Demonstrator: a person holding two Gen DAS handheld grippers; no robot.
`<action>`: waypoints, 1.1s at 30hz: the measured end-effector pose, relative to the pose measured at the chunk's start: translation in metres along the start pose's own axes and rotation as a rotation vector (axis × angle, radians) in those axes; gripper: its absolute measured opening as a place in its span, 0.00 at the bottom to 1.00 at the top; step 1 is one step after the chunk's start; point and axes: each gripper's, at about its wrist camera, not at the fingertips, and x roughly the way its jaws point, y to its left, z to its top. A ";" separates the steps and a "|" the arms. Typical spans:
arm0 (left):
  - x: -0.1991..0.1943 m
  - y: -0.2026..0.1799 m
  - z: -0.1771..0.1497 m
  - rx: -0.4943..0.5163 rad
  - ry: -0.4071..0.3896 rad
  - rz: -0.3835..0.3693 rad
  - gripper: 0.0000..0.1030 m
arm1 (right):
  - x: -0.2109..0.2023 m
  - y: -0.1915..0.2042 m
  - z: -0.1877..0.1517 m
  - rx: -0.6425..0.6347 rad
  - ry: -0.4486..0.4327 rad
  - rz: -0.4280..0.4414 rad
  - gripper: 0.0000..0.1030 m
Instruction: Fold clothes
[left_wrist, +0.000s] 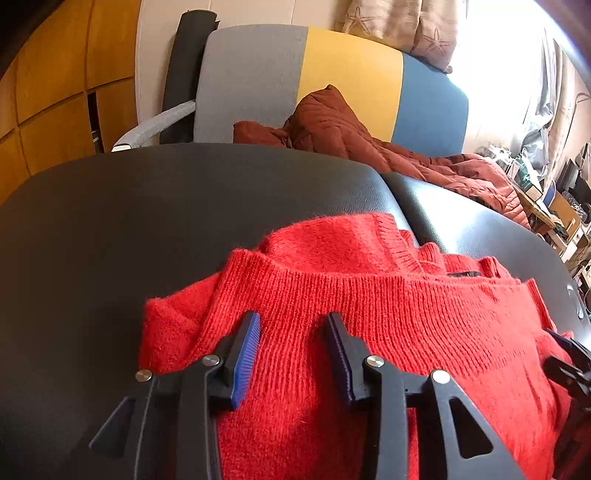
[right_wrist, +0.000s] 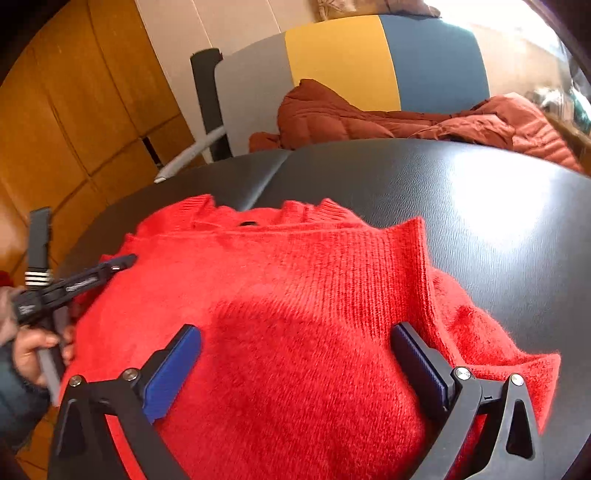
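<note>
A red sweater is spread on a black padded table, with its ribbed edge turned away from both cameras and its long axis running from left to right, across the line of both grippers. It is seen already doubled: a top layer with a ribbed border lies over a lower layer, whose neck and edge show beyond it.

The left gripper is held over the left part of the sweater, jaws spread, nothing pinched; a loose flap is seen just to the left of its left finger. The right gripper is held over the right part, jaws spread wider, nothing between them; a side flap is seen trailing off to the right of its right finger. Whether the pads touch the knit cannot be told.

The sweater thus lies straight ahead of and beneath both sets of jaws, each gripper being nearer its own end. The scene fits either a fold just laid down and released or one about to be gripped; which of the two cannot be settled.

A brown jacket is seen on a chair beyond the table.
</note>
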 end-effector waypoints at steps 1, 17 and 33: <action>0.000 0.000 0.000 0.002 0.001 0.002 0.37 | -0.007 -0.002 -0.003 0.026 -0.009 0.039 1.00; -0.005 -0.003 -0.002 0.016 0.011 0.015 0.37 | -0.097 -0.083 -0.032 0.221 -0.008 0.398 1.00; -0.026 -0.006 -0.026 0.021 0.003 0.013 0.37 | -0.094 -0.055 -0.034 0.020 0.062 0.160 0.14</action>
